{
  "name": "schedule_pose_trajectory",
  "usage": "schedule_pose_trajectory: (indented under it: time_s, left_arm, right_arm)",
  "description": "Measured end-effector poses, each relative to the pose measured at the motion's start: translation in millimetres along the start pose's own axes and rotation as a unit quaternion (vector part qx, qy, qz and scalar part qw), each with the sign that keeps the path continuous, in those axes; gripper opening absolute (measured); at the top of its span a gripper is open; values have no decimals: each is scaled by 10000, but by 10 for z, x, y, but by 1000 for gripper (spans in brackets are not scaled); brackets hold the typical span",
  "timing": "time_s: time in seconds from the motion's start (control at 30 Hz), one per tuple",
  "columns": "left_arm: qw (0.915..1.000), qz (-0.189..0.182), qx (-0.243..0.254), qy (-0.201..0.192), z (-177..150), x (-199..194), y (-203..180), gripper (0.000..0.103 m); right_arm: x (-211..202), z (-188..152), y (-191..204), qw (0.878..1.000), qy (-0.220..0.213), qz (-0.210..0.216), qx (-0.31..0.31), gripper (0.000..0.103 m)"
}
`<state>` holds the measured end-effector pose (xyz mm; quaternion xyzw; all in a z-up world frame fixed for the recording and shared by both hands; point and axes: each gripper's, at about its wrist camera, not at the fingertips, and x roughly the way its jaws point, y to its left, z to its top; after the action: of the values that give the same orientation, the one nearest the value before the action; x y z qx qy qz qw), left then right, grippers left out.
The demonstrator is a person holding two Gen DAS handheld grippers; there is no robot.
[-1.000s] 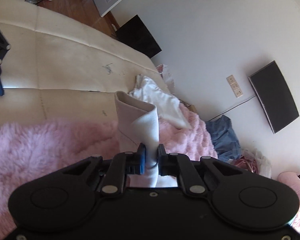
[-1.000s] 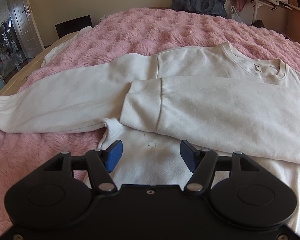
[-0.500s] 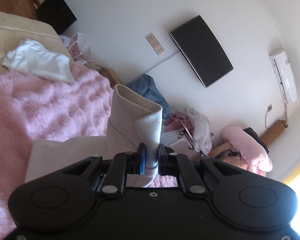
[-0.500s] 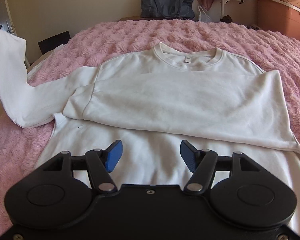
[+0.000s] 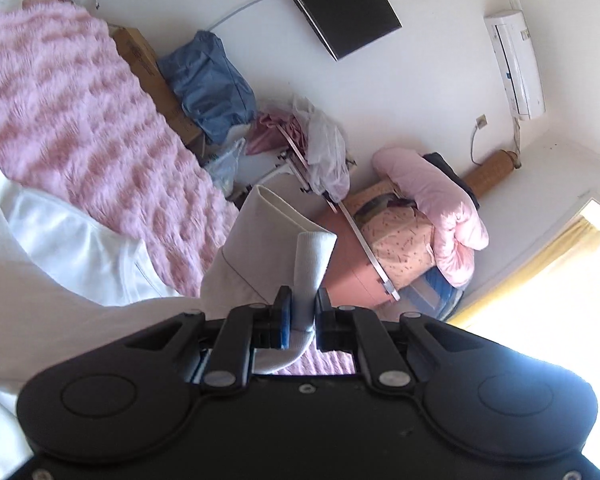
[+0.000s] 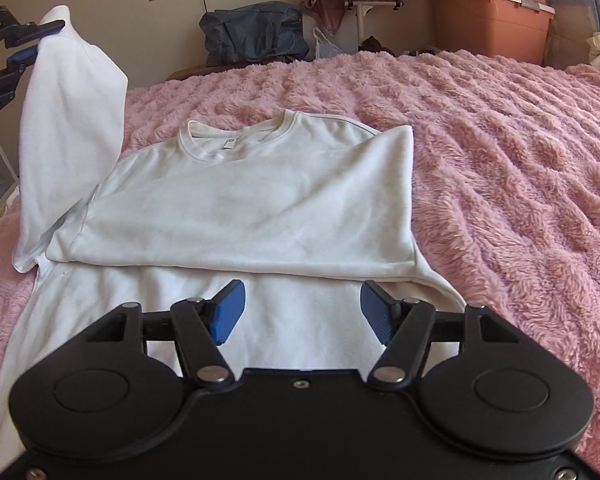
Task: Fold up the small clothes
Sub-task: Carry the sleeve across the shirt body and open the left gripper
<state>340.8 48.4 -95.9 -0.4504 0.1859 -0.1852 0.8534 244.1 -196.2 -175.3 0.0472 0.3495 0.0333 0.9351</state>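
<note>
In the left wrist view we see our left gripper (image 5: 300,322) pinched almost fully closed on the ribbed cuff (image 5: 312,268) of the white sweatshirt's sleeve. The cuff stands up between the blue pads, and the sleeve trails off to the left toward the rest of the sweatshirt (image 5: 60,240), which lies on the pink fluffy blanket (image 5: 72,120). Beyond the cuff we see a cluttered wall side: a blue bag (image 5: 212,84), a terracotta storage bin (image 5: 352,272) and a dark screen (image 5: 336,4) on the wall.

In the right wrist view our right gripper (image 6: 300,312) hovers over the lower front of the sweatshirt (image 6: 260,208) with its jaws spread wide and nothing between them; the pads (image 6: 228,312) do not press on the cloth. The sweatshirt lies flat on the blanket (image 6: 500,160), collar away from us, with one sleeve already folded across the chest. At the far left the other sleeve (image 6: 68,112) is lifted upright off the bed, its end held in the left gripper (image 6: 40,30).
</note>
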Motion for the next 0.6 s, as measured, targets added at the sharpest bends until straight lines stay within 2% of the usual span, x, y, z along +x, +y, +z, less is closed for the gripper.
schedule_pose_trajectory:
  time_s: [0.17,0.3,0.4,0.5,0.53,0.6]
  left_arm:
    - [9984,-39,-188,535,-789,591,-2,8]
    - [9947,291,-15,984,-1393,991,114,8]
    - [9886,615,188,1363,-1813,1181,313,11]
    - [9818,691,309,1744,-2054,1344,450,14]
    - [9802,720,417,1795,-2103,1378,444,23]
    - [9790,543,426,1916,-2126,1378,423,26]
  right_arm:
    - [-107,-49,-337,9997,-46,-194,123,66]
    - [-177,-82,-584,9992,-44,-328,219,66]
    - [-230,-126,-738,9987,-38,-422,269,66]
    - [-234,-176,-859,9982,-2,-491,340,66]
    - [-227,-191,-884,9980,12,-512,361,66]
    - [-215,-213,-911,9978,30,-537,399,66]
